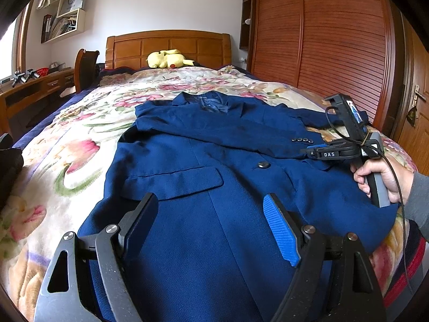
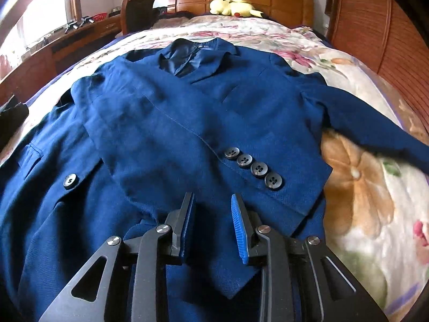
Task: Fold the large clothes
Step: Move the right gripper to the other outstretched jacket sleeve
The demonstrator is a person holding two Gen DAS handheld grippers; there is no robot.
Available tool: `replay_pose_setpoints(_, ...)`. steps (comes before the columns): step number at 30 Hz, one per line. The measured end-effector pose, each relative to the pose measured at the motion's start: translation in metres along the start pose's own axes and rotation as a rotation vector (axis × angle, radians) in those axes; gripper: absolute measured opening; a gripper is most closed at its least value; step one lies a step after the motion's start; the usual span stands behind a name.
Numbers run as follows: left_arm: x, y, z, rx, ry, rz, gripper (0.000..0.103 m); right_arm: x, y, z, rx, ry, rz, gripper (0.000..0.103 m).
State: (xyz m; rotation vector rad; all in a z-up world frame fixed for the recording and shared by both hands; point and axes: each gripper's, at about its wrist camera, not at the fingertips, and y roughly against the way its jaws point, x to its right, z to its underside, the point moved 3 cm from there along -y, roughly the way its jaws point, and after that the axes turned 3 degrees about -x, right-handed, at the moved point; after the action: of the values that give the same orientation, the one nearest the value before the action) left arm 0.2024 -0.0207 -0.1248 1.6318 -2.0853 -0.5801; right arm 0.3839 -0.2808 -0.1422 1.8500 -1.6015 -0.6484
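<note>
A navy blue blazer lies face up on the bed, collar toward the headboard. Its left sleeve is folded across the chest, its cuff with several buttons lying just ahead of my right gripper. The other sleeve stretches out to the right over the quilt. My left gripper is open and empty above the blazer's lower front, near the flap pocket. My right gripper is open and empty, just above the folded sleeve's cuff; it also shows in the left wrist view, held by a hand.
The floral quilt covers the bed. A yellow plush toy lies by the wooden headboard. A wooden wardrobe stands on the right, a desk and chair on the left. A dark garment lies at the left edge.
</note>
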Motion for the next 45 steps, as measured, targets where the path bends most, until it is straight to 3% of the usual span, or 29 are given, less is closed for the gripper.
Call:
replay_pose_setpoints(7,0.008,0.003,-0.012,-0.019,-0.031,-0.022,0.081,0.003,-0.009,-0.002,0.013,-0.01,-0.004,0.029)
replay_pose_setpoints(14,0.027,-0.004,-0.044,-0.013,-0.082,-0.013,0.081,-0.002,-0.014,-0.004,0.008,-0.006,0.001,0.029)
replay_pose_setpoints(26,0.056,-0.065,-0.099,0.031,-0.101,0.031,0.081,-0.002,-0.014,-0.005,0.007,-0.01,-0.003,0.029)
replay_pose_setpoints(38,0.045,-0.113,-0.083,0.012,-0.067,0.042,0.081,0.007,0.004,-0.005,0.064,-0.039,-0.007,0.029)
replay_pose_setpoints(41,0.043,-0.113,-0.079,0.014,-0.053,0.055,0.081,0.015,0.02,-0.001,0.107,-0.061,0.012,0.029)
replay_pose_setpoints(45,0.043,-0.114,-0.079,0.015,-0.045,0.062,0.081,0.029,0.046,0.006,0.175,-0.077,0.103,0.029)
